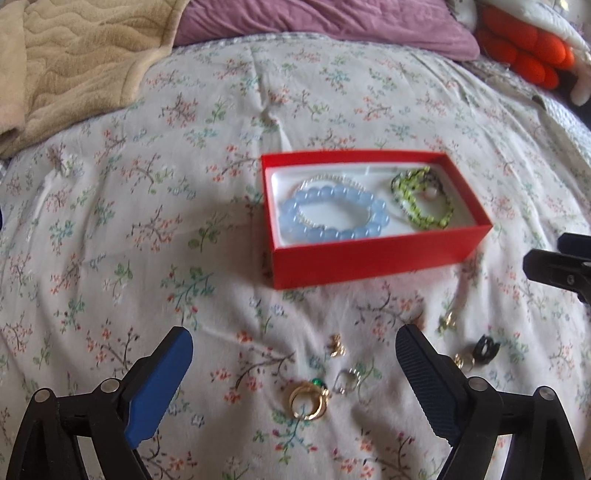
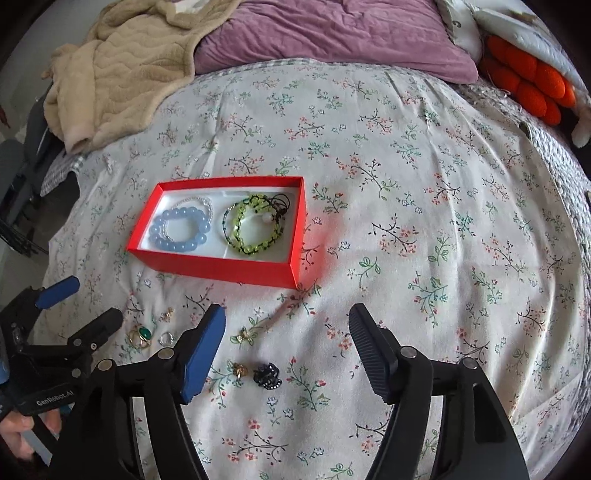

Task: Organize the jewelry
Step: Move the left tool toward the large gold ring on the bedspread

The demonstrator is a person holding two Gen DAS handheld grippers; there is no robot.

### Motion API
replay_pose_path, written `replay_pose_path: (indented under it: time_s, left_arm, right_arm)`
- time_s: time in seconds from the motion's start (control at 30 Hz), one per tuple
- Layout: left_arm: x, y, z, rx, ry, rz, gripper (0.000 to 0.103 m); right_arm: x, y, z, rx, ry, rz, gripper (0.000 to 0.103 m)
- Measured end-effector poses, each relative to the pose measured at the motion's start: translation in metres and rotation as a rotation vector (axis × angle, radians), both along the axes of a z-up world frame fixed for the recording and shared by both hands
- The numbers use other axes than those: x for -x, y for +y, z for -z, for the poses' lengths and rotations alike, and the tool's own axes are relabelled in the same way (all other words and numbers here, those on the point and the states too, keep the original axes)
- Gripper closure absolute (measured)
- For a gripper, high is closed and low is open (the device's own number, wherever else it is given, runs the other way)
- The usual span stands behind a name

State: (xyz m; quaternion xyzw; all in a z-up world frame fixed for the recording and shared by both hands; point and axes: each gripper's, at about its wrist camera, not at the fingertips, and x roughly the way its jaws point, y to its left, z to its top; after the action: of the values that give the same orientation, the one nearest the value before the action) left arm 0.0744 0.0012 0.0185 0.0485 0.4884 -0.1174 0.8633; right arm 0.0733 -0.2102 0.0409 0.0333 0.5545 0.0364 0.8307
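A red box point(image 1: 369, 258) point(image 2: 221, 264) sits on the floral bedspread and holds a blue bead bracelet point(image 1: 332, 214) point(image 2: 181, 229), a clear bead bracelet and a green bead bracelet point(image 1: 421, 199) point(image 2: 255, 229). Loose on the bed in front of it lie a gold ring with a green stone point(image 1: 308, 400) point(image 2: 140, 336), a clear ring point(image 1: 347, 380) point(image 2: 168, 338), small gold pieces point(image 1: 337, 345) point(image 2: 168, 314), a black piece point(image 1: 487, 349) point(image 2: 267, 374) and a thin gold pin point(image 2: 258, 326). My left gripper point(image 1: 293, 349) is open over the rings. My right gripper point(image 2: 286, 328) is open above the pin and black piece.
A beige blanket point(image 2: 122, 70) lies at the back left, a purple pillow point(image 2: 332, 33) at the back, and an orange and white plush point(image 2: 528, 74) at the back right. The bed's edge drops off at the left point(image 2: 48, 206).
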Motion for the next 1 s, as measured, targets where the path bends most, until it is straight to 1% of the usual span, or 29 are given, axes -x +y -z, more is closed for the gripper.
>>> replay_pose_path:
  time_s: [0.17,0.27,0.37,0.6,0.73,0.77,0.8,0.83,0.87,0.9,0.93,0.97,1.0]
  left_arm:
    - [0.005,0.013,0.018,0.009,0.055,-0.013,0.009]
    - [0.01,0.017,0.028,-0.004,0.069,-0.006,0.009]
    - [0.015,0.021,0.036,-0.021,0.069,0.01,0.009]
    - [0.03,0.021,0.055,-0.059,0.068,0.076,0.009]
    - [0.038,0.017,0.068,-0.079,0.072,0.116,0.009]
    - [0.039,0.016,0.07,-0.081,0.069,0.127,0.009]
    - [0.04,0.015,0.072,-0.082,0.059,0.137,0.009]
    - [0.042,0.014,0.074,-0.085,0.045,0.147,0.007]
    - [0.043,0.013,0.075,-0.085,0.031,0.158,0.006]
    - [0.043,0.012,0.076,-0.08,0.015,0.168,0.005]
    - [0.043,0.012,0.076,-0.074,0.004,0.173,0.003]
    - [0.043,0.012,0.078,-0.068,-0.009,0.177,0.002]
    - [0.042,0.012,0.079,-0.06,-0.023,0.182,0.001]
  right_arm:
    - [0.013,0.005,0.013,0.057,0.024,-0.073,0.025]
    - [0.021,0.006,0.022,0.097,0.04,-0.098,0.024]
    - [0.029,0.004,0.033,0.131,0.061,-0.116,0.024]
    - [0.049,0.008,0.063,0.158,0.111,-0.167,0.024]
    - [0.061,0.012,0.082,0.181,0.125,-0.208,0.024]
    - [0.064,0.013,0.084,0.191,0.112,-0.22,0.023]
    - [0.066,0.013,0.085,0.198,0.091,-0.228,0.019]
    - [0.067,0.013,0.086,0.206,0.077,-0.229,0.017]
    - [0.067,0.011,0.087,0.207,0.068,-0.224,0.012]
    - [0.067,0.008,0.089,0.201,0.064,-0.215,0.008]
    - [0.067,0.004,0.091,0.189,0.062,-0.202,0.006]
    - [0.066,0.0,0.093,0.177,0.061,-0.186,0.0]
    - [0.066,-0.004,0.095,0.167,0.059,-0.17,0.0]
